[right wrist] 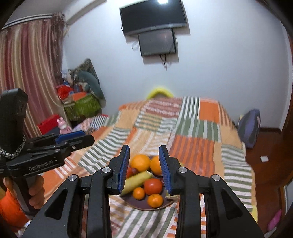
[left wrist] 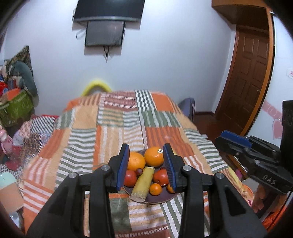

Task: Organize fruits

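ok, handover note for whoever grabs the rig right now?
Left gripper: open, empty, above the plate.
Right gripper: open, empty, also aimed at it.
Plate sits on the striped bedspread, holding two oranges, two red fruits, small tangerines and a yellow stalk.
Done: no fruit gripped, none seen off the plate.
Left: pick and sort the fruit.

Bare bedspread [left wrist: 113, 128] around crowded plate [left wrist: 157, 200]

Left wrist view looks forward and down between its fingers, close above the plate of fruit [left wrist: 155, 200] on the patchwork bedspread [left wrist: 117, 128]. Right wrist view faces likewise from just rightward. Both share plate, bed, wall TV [right wrist: 153, 15].
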Action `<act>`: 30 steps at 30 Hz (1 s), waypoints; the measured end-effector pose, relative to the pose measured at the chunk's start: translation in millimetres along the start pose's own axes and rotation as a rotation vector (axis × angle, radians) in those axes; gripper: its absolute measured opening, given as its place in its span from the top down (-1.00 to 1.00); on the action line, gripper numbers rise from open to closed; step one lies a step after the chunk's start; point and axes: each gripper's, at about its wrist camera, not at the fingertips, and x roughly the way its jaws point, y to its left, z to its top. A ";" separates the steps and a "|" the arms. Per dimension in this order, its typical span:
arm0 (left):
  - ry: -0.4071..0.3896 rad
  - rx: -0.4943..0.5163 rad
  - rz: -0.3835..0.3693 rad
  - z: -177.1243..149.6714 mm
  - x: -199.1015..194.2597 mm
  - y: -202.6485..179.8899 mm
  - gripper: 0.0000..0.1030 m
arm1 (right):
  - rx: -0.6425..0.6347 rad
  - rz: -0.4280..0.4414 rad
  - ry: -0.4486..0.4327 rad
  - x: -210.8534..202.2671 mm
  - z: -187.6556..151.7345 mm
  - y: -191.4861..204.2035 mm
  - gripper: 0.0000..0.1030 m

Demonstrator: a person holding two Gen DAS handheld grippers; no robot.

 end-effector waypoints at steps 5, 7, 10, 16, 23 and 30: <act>-0.112 0.010 0.020 2.3 -63.9 -12.7 0.13 | -0.003 0.001 -0.099 -52.4 6.4 24.2 0.41; -0.162 0.013 0.023 2.5 -87.7 -17.7 -0.05 | -0.013 -0.010 -0.133 -70.5 8.0 33.0 0.42; -0.228 0.014 0.010 3.4 -124.6 -23.4 -0.08 | -0.033 -0.036 -0.180 -95.0 9.4 47.3 0.42; -0.320 0.045 0.008 -2.2 -177.1 -37.2 -0.19 | -0.037 -0.063 -0.256 -127.6 6.9 63.4 0.40; -0.379 0.077 0.020 -13.1 -207.3 -52.1 -0.42 | -0.046 -0.102 -0.315 -146.4 -0.1 75.5 -0.01; -0.412 0.071 0.051 -18.8 -222.5 -56.0 -0.74 | -0.066 -0.147 -0.377 -158.9 -1.2 87.4 -0.51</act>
